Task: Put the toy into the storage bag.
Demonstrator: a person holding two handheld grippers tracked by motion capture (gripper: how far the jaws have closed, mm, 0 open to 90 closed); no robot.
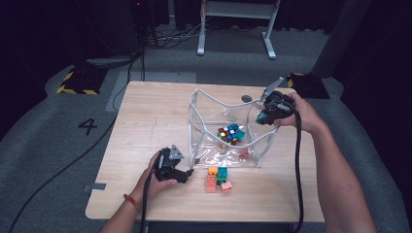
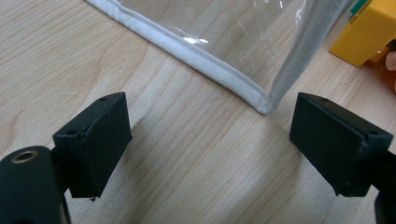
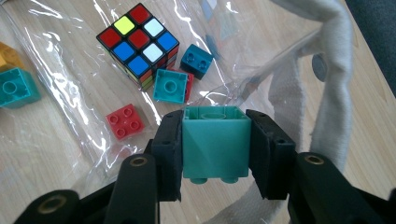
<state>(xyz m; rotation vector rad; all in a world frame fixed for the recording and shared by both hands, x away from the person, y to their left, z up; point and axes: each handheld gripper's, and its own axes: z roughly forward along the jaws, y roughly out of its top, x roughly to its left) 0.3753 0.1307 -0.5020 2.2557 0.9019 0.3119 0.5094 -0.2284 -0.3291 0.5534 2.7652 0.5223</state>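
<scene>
Fingers of the right gripper [image 3: 215,154] are closed flat against two opposite sides of a teal block [image 3: 215,142], which sits squarely between them with its hollow underside facing away from the camera and its studs toward the wrist. Fingers of the left gripper [image 2: 210,149] stand wide apart and hold nothing; bare table [image 2: 187,154] lies between them.

Handling, as judged: the block is hard moulded plastic, light, rigid and not fragile. Its smooth walls could slip under a light squeeze, so the flat opposite faces, as now held, are the sound place to grip; the studded end offers poorer purchase.

Just beyond the right fingertips, inside the clear bag [image 3: 70,42], lie another teal block [image 3: 170,85], a dark blue block [image 3: 196,60], a red block [image 3: 124,121] and a puzzle cube [image 3: 137,44]. The bag's white edging [image 3: 327,93] hangs to the right of the fingers.

The right gripper view shows the grip faces and the bag's contents in detail. The high view shows the right gripper [image 1: 268,112] held at the far right corner of the bag [image 1: 204,102], above its open top, and the left gripper [image 1: 187,172] low near the front left corner, with loose blocks [image 1: 217,178] on the table just beyond its fingertips. The left gripper view shows the bag's seamed bottom corner [image 2: 264,106] just ahead of the fingers and a yellow block [image 2: 366,32] beyond the right-hand finger.
</scene>
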